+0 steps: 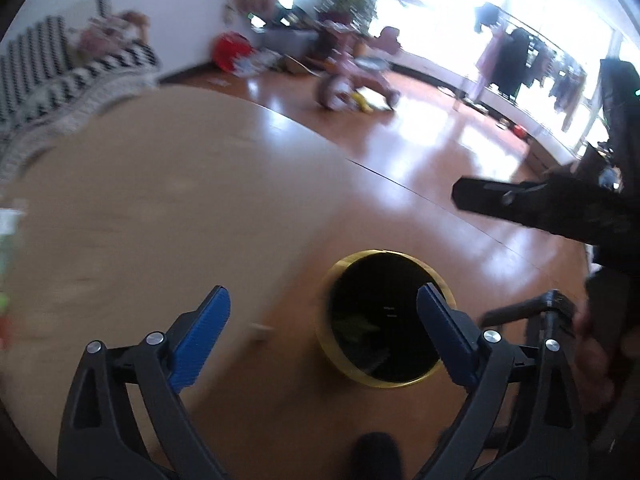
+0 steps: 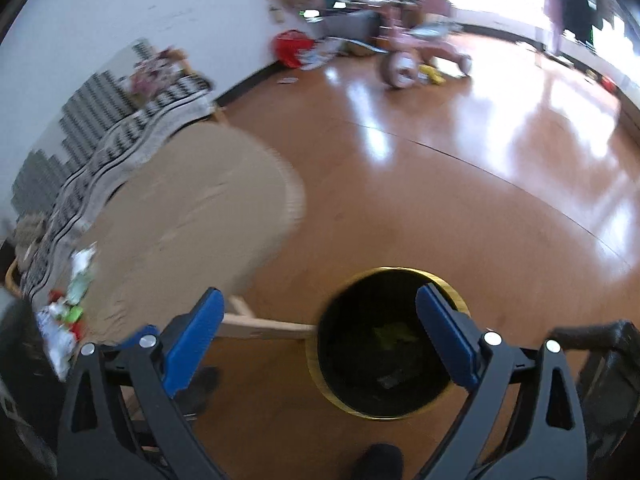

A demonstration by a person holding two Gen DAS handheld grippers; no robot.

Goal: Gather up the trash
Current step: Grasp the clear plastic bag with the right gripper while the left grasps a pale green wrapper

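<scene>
I take the round bin [image 2: 390, 344] on the floor, black inside with a yellow rim, as my landmark. Farthest left of it in the right wrist view, a small heap of crumpled wrappers [image 2: 66, 316], white, green and red, lies at the near edge of the round tan table [image 2: 192, 216], well apart from the bin. A pale wooden table leg [image 2: 264, 326] runs from under the tabletop up to the bin's left side. My left gripper [image 1: 322, 334] hangs above the bin's left rim with its blue fingers [image 1: 202, 334] spread wide and nothing between them. My right gripper [image 2: 320, 336] sits over the same opening, jaws also apart and empty. Down inside the bin I make out some greenish scraps [image 2: 394, 334], too dark and blurred to name. Beyond the bin, across the glossy wooden floor [image 2: 460, 184], stands a pink tricycle [image 2: 416, 56]. To the bin's right in the left wrist view, a black tool body [image 1: 540, 204] reaches in.
</scene>
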